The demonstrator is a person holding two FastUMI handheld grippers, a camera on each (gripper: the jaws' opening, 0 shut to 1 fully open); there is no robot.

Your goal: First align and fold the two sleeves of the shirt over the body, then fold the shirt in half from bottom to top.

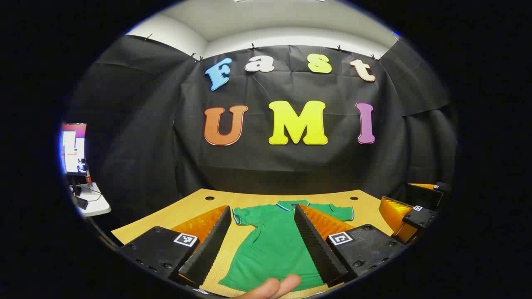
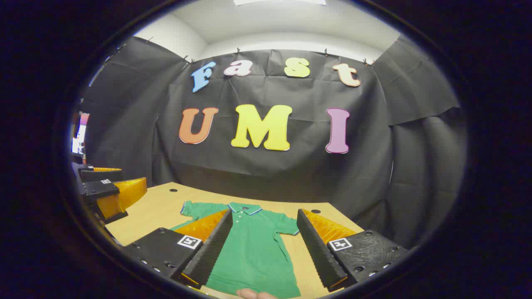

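I see the wooden table (image 1: 166,216) carrying the green polo shirt (image 1: 272,245), spread flat on the top with its collar toward the booth's black wall and both short sleeves out to the sides, unfolded. My left gripper (image 1: 262,243) hovers above the shirt near its hem, fingers spread wide, nothing between them. My right gripper (image 2: 262,245) hangs likewise over the shirt, fingers parted and empty. A fingertip (image 1: 274,286) shows just past the shirt's hem. A monitor (image 1: 75,147) stands far left of the shirt
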